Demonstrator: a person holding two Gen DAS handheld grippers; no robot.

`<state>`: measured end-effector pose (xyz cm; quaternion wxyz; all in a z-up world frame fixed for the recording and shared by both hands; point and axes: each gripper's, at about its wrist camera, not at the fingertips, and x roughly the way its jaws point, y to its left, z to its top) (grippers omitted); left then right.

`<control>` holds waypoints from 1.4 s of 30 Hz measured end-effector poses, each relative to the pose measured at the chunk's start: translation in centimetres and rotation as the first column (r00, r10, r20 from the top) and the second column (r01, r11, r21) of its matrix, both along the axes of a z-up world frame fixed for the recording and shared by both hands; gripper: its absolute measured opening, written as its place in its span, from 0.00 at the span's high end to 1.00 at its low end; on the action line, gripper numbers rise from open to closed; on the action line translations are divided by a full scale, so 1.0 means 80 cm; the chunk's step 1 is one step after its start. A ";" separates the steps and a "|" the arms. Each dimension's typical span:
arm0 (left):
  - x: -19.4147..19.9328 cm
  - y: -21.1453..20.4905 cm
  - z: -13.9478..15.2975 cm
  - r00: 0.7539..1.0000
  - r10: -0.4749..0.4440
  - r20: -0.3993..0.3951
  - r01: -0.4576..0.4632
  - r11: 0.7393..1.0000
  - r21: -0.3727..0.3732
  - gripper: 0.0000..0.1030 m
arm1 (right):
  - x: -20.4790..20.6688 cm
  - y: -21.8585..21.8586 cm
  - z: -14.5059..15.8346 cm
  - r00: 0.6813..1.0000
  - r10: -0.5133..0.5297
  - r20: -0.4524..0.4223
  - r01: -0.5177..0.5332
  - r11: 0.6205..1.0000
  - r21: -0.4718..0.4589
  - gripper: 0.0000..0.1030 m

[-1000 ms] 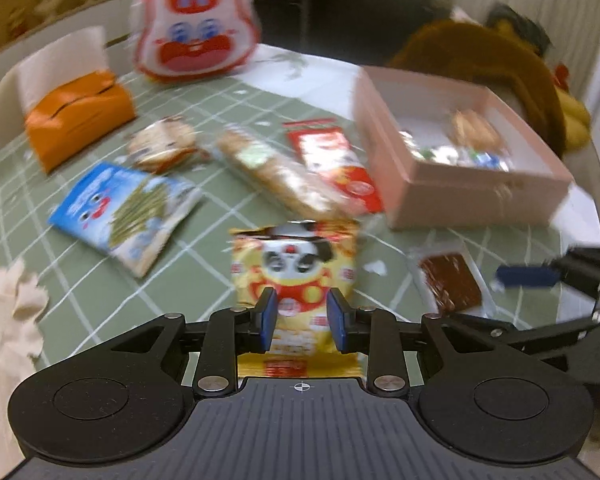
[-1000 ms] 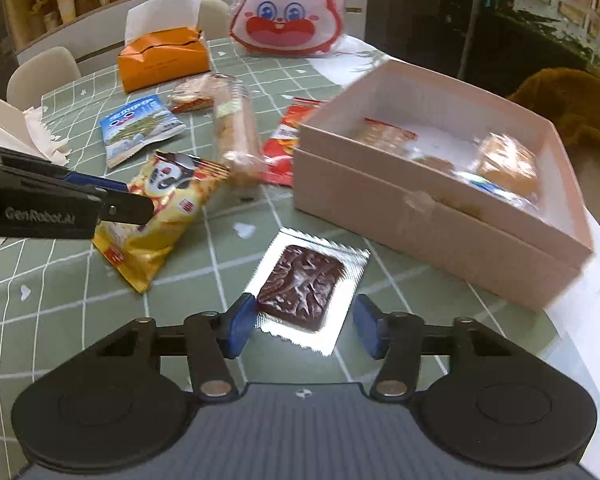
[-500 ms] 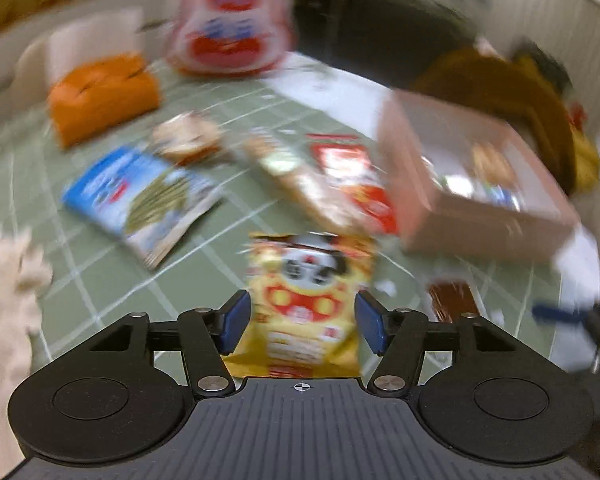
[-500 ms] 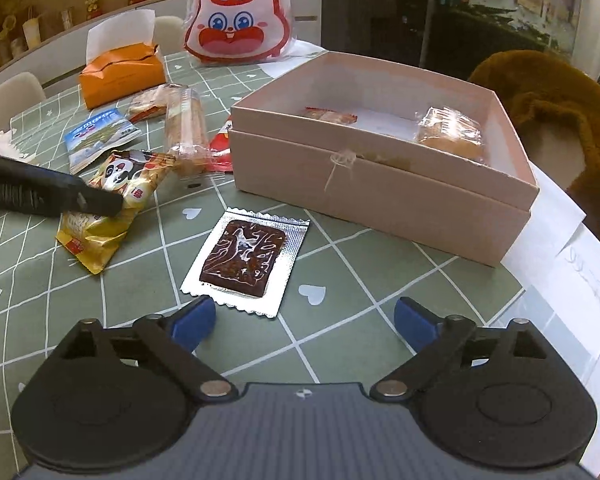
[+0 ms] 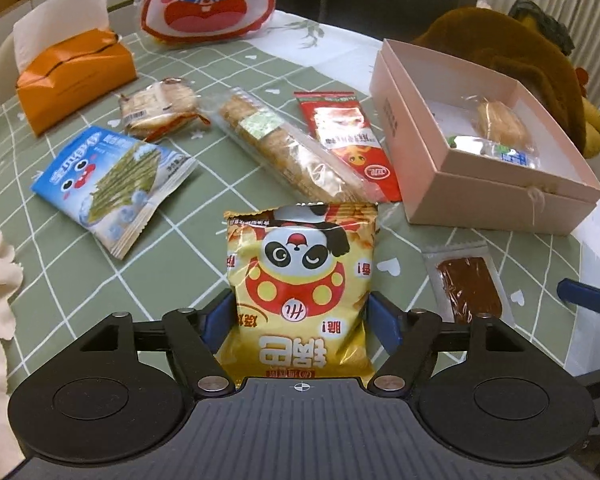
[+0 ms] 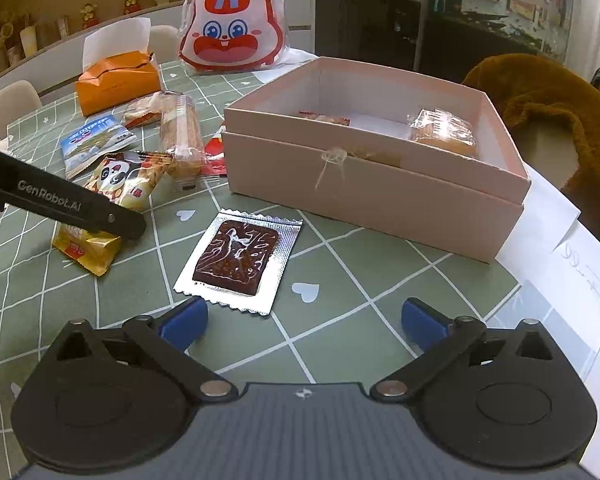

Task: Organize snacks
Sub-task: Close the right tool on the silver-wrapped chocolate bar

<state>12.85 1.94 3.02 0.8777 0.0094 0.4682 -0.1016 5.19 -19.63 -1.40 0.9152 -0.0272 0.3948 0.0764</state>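
Left gripper (image 5: 299,322): jaws spread roughly to the width of the yellow panda snack bag (image 5: 300,280), pads flanking its lower half at 9 and 3 o'clock. Whether the pads touch the film cannot be told; nothing is lifted. In the right wrist view the bag (image 6: 112,200) lies flat on the green checked tablecloth (image 6: 340,320), at 9 o'clock from the pink box (image 6: 380,200).

Right gripper (image 6: 304,320): wide open, empty, hovering just short of the foil-edged dark bar packet (image 6: 238,258), which lies at 12 o'clock from it and just in front of the box wall.

Handling judgement, bag: light, air-puffed, glossy film, likely slippery; contents probably brittle. Take it across the middle or by the crimped end seam, squeeze gently.

Handling judgement, bar packet: thin, flat, fairly stiff; little to grip from above. Pinch an edge of the foil border.

Box already holds a few wrapped items.
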 end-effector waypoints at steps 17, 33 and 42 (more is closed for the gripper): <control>-0.076 0.032 0.008 0.989 0.131 -0.064 -0.138 0.984 -0.111 0.29 | 0.035 0.028 0.013 0.994 0.031 -0.104 -0.029 0.999 0.025 0.07; -0.080 0.021 0.007 0.990 0.129 -0.054 -0.132 0.989 -0.061 0.29 | 0.014 0.031 0.030 0.986 0.086 -0.140 -0.087 0.996 -0.001 0.48; -0.085 0.001 0.007 0.996 0.067 -0.061 -0.072 0.993 -0.098 0.29 | -0.012 0.015 0.033 0.982 0.088 -0.168 -0.093 0.995 -0.023 0.48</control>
